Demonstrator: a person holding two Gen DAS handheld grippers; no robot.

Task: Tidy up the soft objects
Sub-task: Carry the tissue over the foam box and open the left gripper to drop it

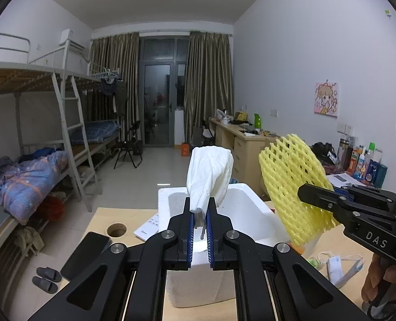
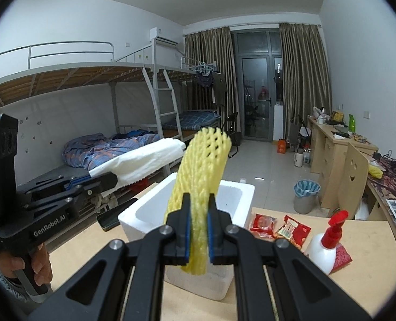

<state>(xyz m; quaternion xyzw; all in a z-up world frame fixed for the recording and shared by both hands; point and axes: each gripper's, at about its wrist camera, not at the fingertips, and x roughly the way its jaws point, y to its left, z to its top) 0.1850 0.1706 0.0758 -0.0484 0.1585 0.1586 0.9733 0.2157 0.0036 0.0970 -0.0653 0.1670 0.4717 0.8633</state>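
Observation:
My left gripper (image 1: pixel 200 214) is shut on a folded white tissue (image 1: pixel 211 174), which sticks up above the white foam box (image 1: pixel 247 214). From the right wrist view the same tissue (image 2: pixel 141 164) juts out of the left gripper (image 2: pixel 112 180) at the left. My right gripper (image 2: pixel 199 215) is shut on a yellow foam net sleeve (image 2: pixel 203 165), held upright over the foam box (image 2: pixel 236 198). In the left wrist view that yellow net (image 1: pixel 291 184) hangs from the right gripper (image 1: pixel 308 196) to the right of the box.
On the wooden table (image 2: pixel 358 275) lie red snack packets (image 2: pixel 291 230) and a white spray bottle with a red head (image 2: pixel 326 243). A black phone (image 1: pixel 87 254), a cable hole (image 1: pixel 116 229), a booklet (image 1: pixel 149 227) and a face mask (image 1: pixel 339 266) lie around the box. Bunk beds stand left, desks right.

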